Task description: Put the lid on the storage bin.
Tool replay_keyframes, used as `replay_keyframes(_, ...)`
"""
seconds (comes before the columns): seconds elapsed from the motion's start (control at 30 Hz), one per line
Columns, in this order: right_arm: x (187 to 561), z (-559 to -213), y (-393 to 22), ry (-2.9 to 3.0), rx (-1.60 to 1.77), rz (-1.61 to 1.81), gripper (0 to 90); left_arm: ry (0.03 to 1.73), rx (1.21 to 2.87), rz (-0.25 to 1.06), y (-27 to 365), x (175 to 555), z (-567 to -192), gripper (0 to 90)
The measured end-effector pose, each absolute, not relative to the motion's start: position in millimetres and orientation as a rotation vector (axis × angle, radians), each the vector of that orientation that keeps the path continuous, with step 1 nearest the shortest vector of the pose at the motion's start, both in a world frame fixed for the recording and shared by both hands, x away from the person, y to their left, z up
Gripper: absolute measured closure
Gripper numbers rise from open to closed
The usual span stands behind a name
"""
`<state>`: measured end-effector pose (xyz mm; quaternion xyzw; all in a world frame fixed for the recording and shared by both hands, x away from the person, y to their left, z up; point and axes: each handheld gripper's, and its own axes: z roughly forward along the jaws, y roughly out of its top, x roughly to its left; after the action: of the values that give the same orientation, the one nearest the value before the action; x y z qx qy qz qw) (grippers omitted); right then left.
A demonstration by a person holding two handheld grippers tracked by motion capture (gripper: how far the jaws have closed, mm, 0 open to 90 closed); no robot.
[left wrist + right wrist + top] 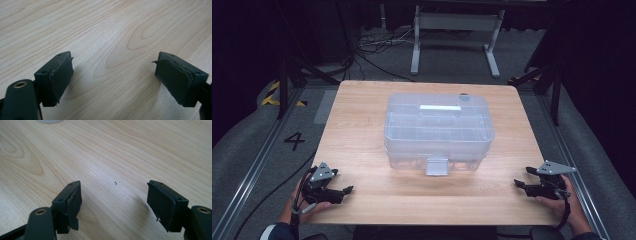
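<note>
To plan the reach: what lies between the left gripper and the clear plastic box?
In the high view, only bare wooden table separates the left gripper from the clear plastic box.

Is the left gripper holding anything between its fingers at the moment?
No, the left gripper stands open, with bare wooden table between its fingers.
</note>
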<state>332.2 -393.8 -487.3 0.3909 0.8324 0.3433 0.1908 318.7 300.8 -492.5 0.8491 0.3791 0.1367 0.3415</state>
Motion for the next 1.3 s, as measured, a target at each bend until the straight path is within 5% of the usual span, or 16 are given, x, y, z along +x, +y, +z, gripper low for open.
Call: replay_keyframes(1.3,336.9,-491.6,-396.5,2.310,1.169,1.019,25.5,1.027,2.196,0.371,299.5,318.9,-492.7,14.6)
